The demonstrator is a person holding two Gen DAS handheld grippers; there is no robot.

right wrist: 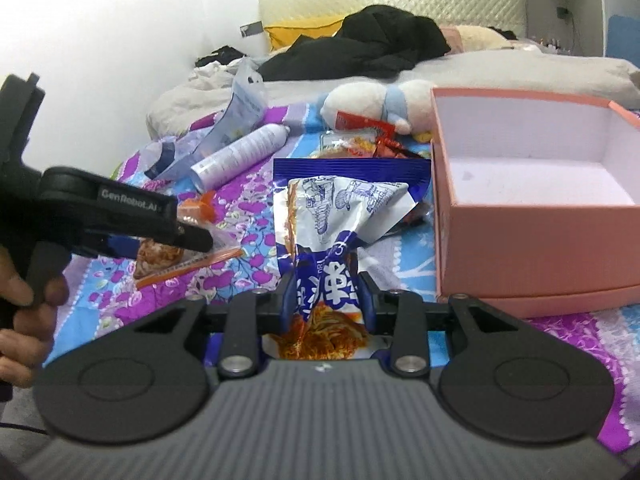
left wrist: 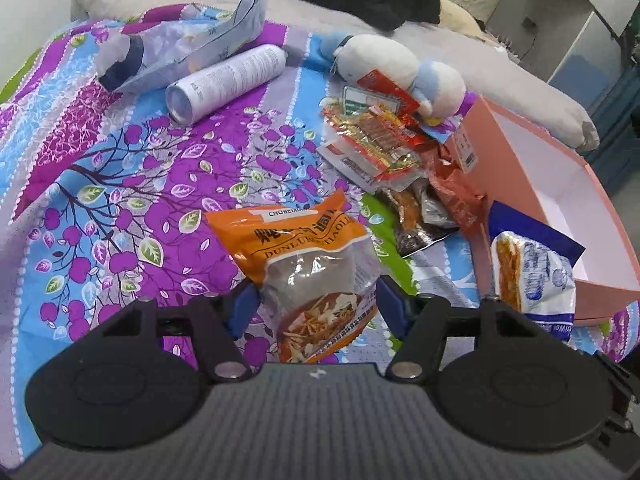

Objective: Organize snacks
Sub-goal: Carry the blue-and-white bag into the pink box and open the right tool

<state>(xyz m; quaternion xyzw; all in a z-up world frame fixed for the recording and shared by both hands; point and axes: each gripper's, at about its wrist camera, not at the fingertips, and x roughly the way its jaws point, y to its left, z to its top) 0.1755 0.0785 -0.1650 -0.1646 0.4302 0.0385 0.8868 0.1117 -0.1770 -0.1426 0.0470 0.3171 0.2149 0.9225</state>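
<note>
An orange snack bag (left wrist: 304,248) with a clear window stands between the blue pads of my left gripper (left wrist: 316,304), which is shut on its sides. My right gripper (right wrist: 326,300) is shut on a blue and white noodle snack bag (right wrist: 340,208), crumpled where the pads pinch it. That bag also shows at the right edge of the left wrist view (left wrist: 532,276). An open pink box (right wrist: 540,240) with a white inside stands just right of it. The left gripper (right wrist: 192,236) appears at the left of the right wrist view, over the orange bag (right wrist: 160,256).
A pile of several red and dark snack packets (left wrist: 380,140) lies left of the pink box (left wrist: 600,292). Behind it rests a white and blue plush toy (left wrist: 384,60). A white spray can (left wrist: 228,84) and a clear plastic bag (left wrist: 180,48) lie farther left on the patterned bedsheet (left wrist: 140,184). A hand (right wrist: 24,300) holds the left gripper.
</note>
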